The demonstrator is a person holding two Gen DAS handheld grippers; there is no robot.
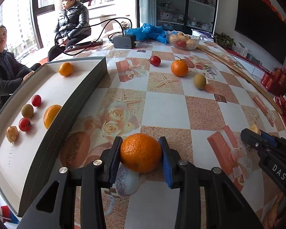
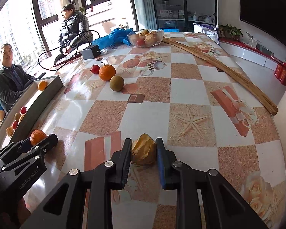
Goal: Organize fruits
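My left gripper [image 1: 141,145] is shut on an orange mandarin [image 1: 140,152] just above the patterned tablecloth, next to the grey-walled tray [image 1: 85,87]. Inside the tray lie several fruits: a mandarin [image 1: 65,69], a cherry tomato [image 1: 36,100], a brown longan [image 1: 27,111], another mandarin [image 1: 51,116], a tomato [image 1: 24,124] and a husked fruit [image 1: 12,134]. My right gripper [image 2: 144,143] is shut on a yellow-brown husked physalis [image 2: 143,148] resting on the table. Loose on the table further off sit a red tomato [image 2: 95,69], a mandarin [image 2: 107,72] and a longan [image 2: 116,83].
A glass bowl [image 2: 145,37] of fruit, a blue plastic bag [image 2: 112,36], a grey charger [image 2: 90,52] with cables and a long wooden strip [image 2: 219,64] lie at the back. Two people sit beyond the table's left edge by the window.
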